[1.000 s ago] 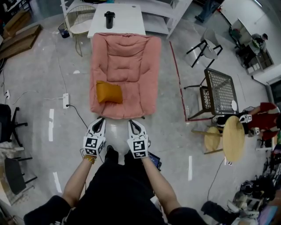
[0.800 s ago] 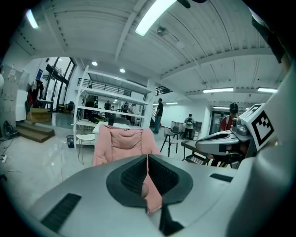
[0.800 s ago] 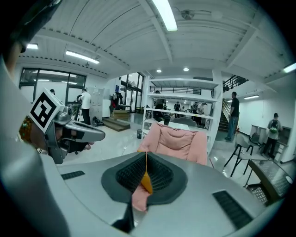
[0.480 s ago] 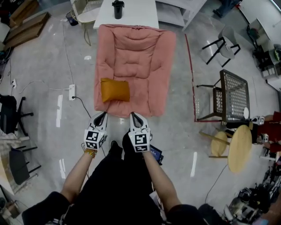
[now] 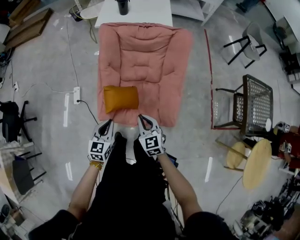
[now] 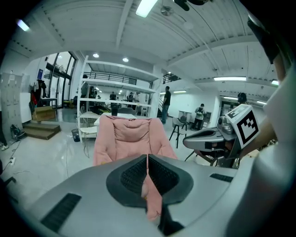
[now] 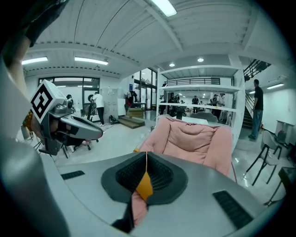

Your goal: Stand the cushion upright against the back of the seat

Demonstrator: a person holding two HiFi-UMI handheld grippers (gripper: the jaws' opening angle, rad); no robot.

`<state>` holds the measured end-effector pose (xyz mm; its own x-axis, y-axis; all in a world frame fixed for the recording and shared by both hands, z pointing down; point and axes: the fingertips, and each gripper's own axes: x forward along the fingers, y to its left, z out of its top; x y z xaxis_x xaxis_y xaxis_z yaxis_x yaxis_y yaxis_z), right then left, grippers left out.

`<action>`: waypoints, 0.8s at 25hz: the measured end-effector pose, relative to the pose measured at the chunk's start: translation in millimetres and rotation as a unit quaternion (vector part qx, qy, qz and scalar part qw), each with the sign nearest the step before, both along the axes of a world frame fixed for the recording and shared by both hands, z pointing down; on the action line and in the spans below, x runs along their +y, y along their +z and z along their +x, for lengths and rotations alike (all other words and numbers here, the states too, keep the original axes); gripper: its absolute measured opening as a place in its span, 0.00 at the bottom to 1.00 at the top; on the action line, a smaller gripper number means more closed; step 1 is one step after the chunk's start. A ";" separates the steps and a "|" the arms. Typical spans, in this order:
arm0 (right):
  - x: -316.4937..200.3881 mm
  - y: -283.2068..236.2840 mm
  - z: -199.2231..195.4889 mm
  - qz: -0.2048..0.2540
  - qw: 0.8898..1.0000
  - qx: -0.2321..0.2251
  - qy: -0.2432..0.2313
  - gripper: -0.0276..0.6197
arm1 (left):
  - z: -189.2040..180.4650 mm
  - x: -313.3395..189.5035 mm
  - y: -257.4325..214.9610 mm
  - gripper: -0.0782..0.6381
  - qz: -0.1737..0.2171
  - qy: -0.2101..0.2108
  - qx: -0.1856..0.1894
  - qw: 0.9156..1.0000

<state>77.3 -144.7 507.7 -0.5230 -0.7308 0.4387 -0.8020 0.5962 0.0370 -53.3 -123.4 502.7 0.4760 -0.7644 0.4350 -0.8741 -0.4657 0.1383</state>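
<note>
A pink padded chair (image 5: pixel 145 65) stands on the floor ahead of me. An orange cushion (image 5: pixel 121 98) lies flat on the left front part of its seat. My left gripper (image 5: pixel 107 124) is shut and empty, just short of the seat's front edge, below the cushion. My right gripper (image 5: pixel 143 120) is shut and empty too, at the front edge to the cushion's right. In the left gripper view the closed jaws (image 6: pixel 147 157) point at the chair (image 6: pixel 129 136). In the right gripper view the closed jaws (image 7: pixel 146 155) aim at the chair (image 7: pixel 194 141), and a sliver of orange cushion (image 7: pixel 144 186) shows behind them.
A white table (image 5: pixel 140 14) with a black cup (image 5: pixel 123 4) stands behind the chair. A power strip (image 5: pixel 76 95) and its cable lie on the floor to the left. A metal mesh chair (image 5: pixel 253 105) and a round wooden table (image 5: pixel 255 161) stand to the right.
Both grippers have moved forward to the chair's front edge, staying shut. The chair and cushion now sit closer in the head view.
</note>
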 end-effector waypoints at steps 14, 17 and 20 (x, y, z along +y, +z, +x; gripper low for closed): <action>-72.7 66.1 -72.2 -0.003 0.995 0.029 -0.095 0.07 | -21.8 -33.8 41.7 0.14 -0.054 0.058 -0.006 0.997; -88.9 90.6 -84.4 -0.002 0.992 0.033 -0.121 0.07 | -26.0 -39.8 59.3 0.14 -0.062 0.071 -0.014 0.995; -97.6 118.9 -89.9 -0.007 0.988 0.045 -0.145 0.07 | -23.9 -45.9 76.8 0.14 -0.061 0.086 -0.011 0.994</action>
<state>-12.6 -242.3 626.7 -0.6681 -0.5494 0.5018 -0.5905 0.8018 0.0916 -77.1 -169.3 579.5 0.5852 -0.6128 0.5310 -0.7859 -0.5898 0.1855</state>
